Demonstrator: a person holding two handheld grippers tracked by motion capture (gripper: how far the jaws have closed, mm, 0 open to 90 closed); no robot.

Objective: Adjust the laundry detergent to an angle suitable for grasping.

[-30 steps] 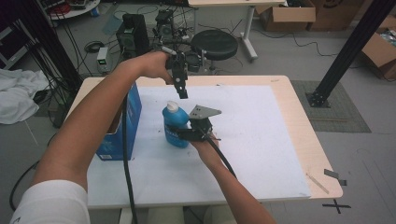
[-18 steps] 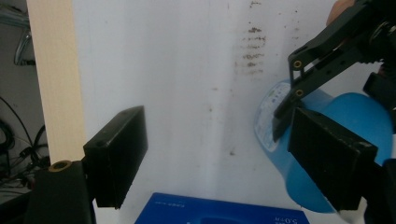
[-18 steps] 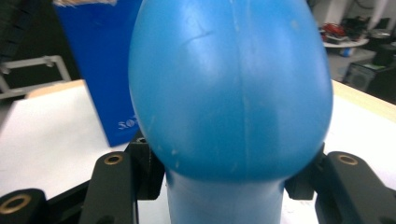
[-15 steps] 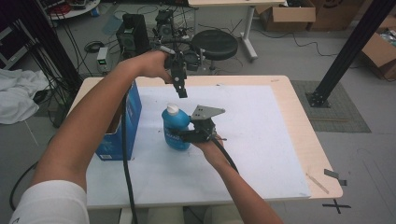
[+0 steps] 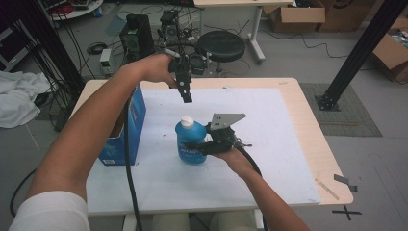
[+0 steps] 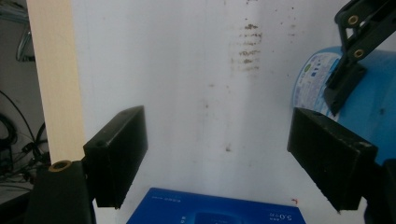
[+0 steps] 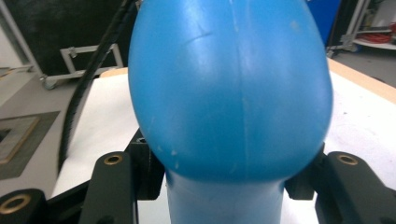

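Observation:
A blue bottle [image 5: 191, 144] with a white cap [image 5: 186, 121] stands upright on the white mat [image 5: 269, 125] near the table's middle. My right gripper [image 5: 206, 145] comes in from the right and is shut on the bottle's body. In the right gripper view, the bottle [image 7: 233, 93] bulges between the two jaws of the right gripper [image 7: 224, 186]. My left gripper [image 5: 185, 98] hangs in the air behind and above the bottle, pointing down. In the left gripper view, the left gripper [image 6: 224, 158] is open wide over bare mat, and the bottle [image 6: 378, 98] is at the right.
A blue cardboard box [image 5: 129, 126] stands at the mat's left side, close to my left forearm, and its top [image 6: 219, 209] lies under the left gripper's jaws. The table's wooden edge [image 5: 312, 139] runs along the right. A stool [image 5: 221, 45] and equipment stand beyond the far edge.
The bottle and my right gripper have shifted slightly toward me and to the right. The left gripper has barely moved and stays open.

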